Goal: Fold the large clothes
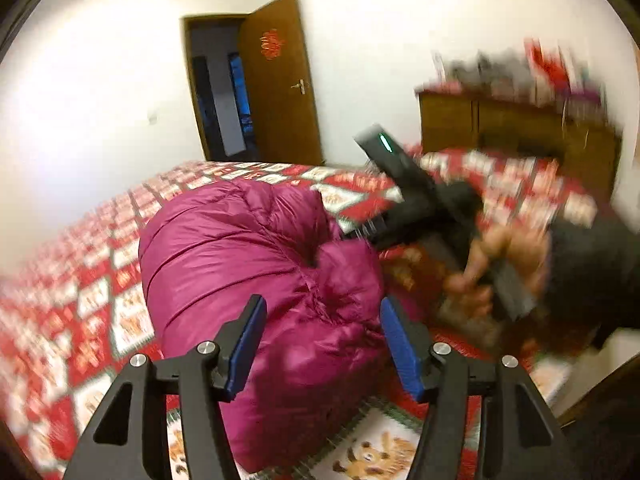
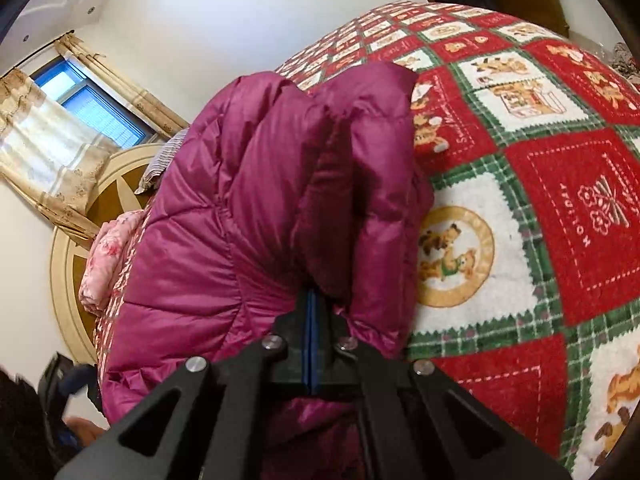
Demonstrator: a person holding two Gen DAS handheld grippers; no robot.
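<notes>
The puffy magenta down jacket [image 2: 248,208] lies bunched on the red-green patchwork quilt [image 2: 560,208]. The right gripper [image 2: 312,312] is clenched on its shiny fabric; the left gripper [image 1: 322,344] hangs released above it.

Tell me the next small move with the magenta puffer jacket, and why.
Probably bring the left gripper down onto the jacket's near edge and close. Its jaws stand wide open with nothing between the pads, while the right gripper is shut on a bunched fold. The jacket lies rolled and lumpy on the quilt, so a second hold seems needed to flatten it.
</notes>
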